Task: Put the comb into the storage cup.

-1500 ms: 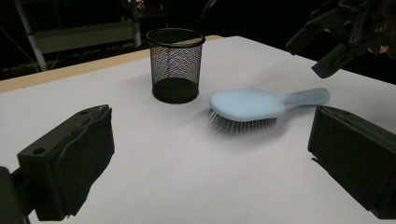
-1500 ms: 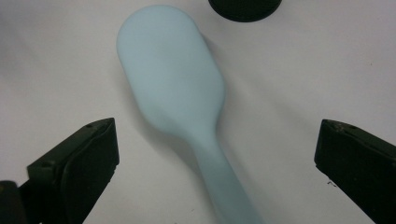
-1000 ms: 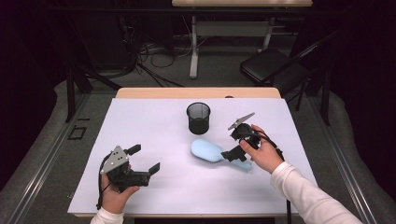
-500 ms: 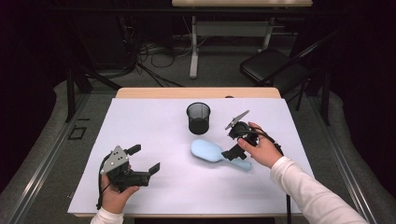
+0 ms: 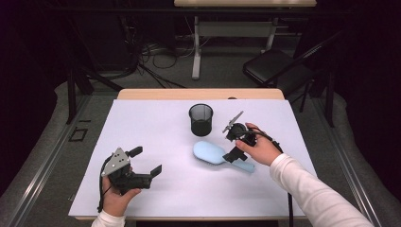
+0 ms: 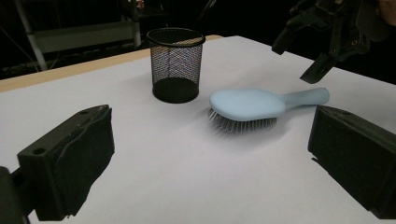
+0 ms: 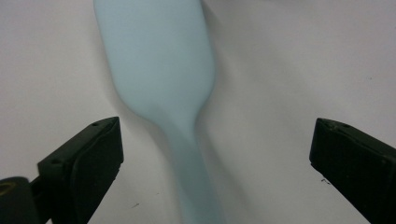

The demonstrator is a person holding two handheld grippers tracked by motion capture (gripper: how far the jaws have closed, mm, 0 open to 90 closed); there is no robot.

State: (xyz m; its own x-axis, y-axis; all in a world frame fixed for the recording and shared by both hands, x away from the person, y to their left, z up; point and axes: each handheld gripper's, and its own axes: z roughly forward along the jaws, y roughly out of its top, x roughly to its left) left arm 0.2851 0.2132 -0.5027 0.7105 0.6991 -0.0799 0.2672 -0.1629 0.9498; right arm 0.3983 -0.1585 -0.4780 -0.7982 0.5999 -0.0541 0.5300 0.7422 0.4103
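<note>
1. High view: White sheeting covers the table (image 5: 156,123) at the centre of the frame, with dark floor, cables and a black chair (image 5: 272,66) behind it across the upper part. Your right gripper (image 5: 233,141) sits right of centre, directly over the handle of the light blue hairbrush (image 5: 213,153), jaws spread with one above the handle in the frame and one below it. The brush lies flat, head toward the left, handle toward the lower right. Your left gripper (image 5: 144,161) rests at the lower left, jaws apart and holding nothing, well apart from the brush. A black mesh cup (image 5: 201,119) stands upright just above the brush head.

2. Left gripper view: White tabletop (image 6: 163,177) runs across the frame between your two black jaws, which stand wide apart at the lower left and lower right corners. The hairbrush (image 6: 247,105) lies right of centre, bristles down on the sheet, handle pointing to the right. The mesh cup (image 6: 176,64) stands upper centre, just behind the brush head. Your right gripper (image 6: 301,58) hangs at the upper right, above the handle end.

3. Right gripper view: White surface (image 7: 289,70) forms the background. The hairbrush (image 7: 159,60) runs from top centre down to the bottom edge, its narrow handle passing between your spread jaws at the lower left and lower right; neither jaw touches it.
</note>
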